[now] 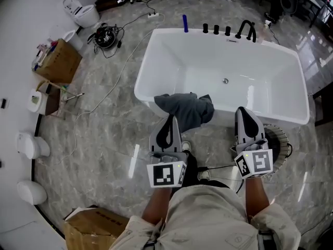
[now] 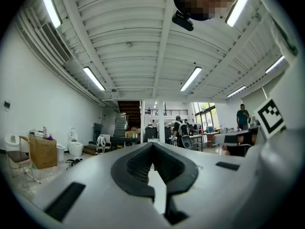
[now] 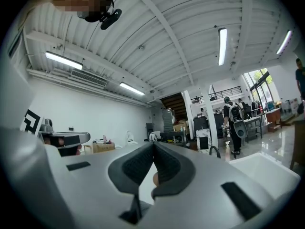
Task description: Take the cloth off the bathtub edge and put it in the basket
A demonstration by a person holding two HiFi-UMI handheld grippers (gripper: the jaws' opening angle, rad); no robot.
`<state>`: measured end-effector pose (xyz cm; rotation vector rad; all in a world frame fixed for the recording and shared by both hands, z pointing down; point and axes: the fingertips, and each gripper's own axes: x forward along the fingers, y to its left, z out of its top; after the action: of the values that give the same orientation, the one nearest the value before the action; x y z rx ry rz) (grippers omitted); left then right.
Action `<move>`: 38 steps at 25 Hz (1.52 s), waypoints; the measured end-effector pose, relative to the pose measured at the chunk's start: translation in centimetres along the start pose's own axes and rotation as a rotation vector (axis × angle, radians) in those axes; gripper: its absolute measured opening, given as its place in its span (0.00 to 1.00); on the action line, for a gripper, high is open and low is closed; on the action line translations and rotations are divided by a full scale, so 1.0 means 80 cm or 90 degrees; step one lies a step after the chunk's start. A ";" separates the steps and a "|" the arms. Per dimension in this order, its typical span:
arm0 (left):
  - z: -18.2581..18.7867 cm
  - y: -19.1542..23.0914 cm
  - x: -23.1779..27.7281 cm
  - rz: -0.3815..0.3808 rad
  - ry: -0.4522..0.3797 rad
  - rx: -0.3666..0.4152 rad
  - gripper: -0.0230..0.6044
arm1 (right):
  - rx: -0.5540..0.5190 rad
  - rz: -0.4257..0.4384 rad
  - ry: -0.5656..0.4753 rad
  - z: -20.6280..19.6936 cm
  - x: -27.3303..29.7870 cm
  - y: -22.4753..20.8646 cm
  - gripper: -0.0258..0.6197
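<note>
Cloth (image 1: 184, 108) draped over the near rim of the tub (image 1: 223, 69), in a big white hall.
The left gripper (image 1: 170, 119) sits just before the cloth and the right gripper (image 1: 242, 111) is beside it; both have their jaws pressed together on nothing. The basket (image 1: 277, 139) (half hidden) stands on the grey marbled floor (image 1: 104, 129) by the tub. Boxes (image 1: 60, 61) and toilets (image 1: 83, 13) line the wall, and strip lights (image 2: 94, 78) cross a ribbed ceiling (image 2: 128, 27).

The left gripper (image 1: 169, 120) and right gripper (image 1: 244, 111) have pale grey tapering shells with black ribbed inner pads. Each carries a white marker cube (image 1: 166, 174) printed with black squares. A thin black cable (image 1: 218, 166) runs beside the right one. The person wears beige clothes (image 1: 208, 212).
</note>
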<state>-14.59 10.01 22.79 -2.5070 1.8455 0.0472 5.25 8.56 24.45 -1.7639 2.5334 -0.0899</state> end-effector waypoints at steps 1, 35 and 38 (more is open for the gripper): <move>-0.004 0.008 0.011 -0.003 0.001 -0.001 0.03 | -0.003 -0.002 0.002 -0.002 0.013 0.001 0.02; -0.340 0.255 0.203 0.006 0.163 -0.074 0.03 | -0.006 0.085 0.435 -0.463 0.342 0.103 0.13; -0.365 0.258 0.209 0.004 0.180 -0.081 0.03 | -0.019 0.098 0.491 -0.519 0.344 0.103 0.21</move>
<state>-29.12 -13.25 51.20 -2.7157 2.0083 -0.2071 -15.16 -13.70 64.93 -1.7739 3.1590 -0.8860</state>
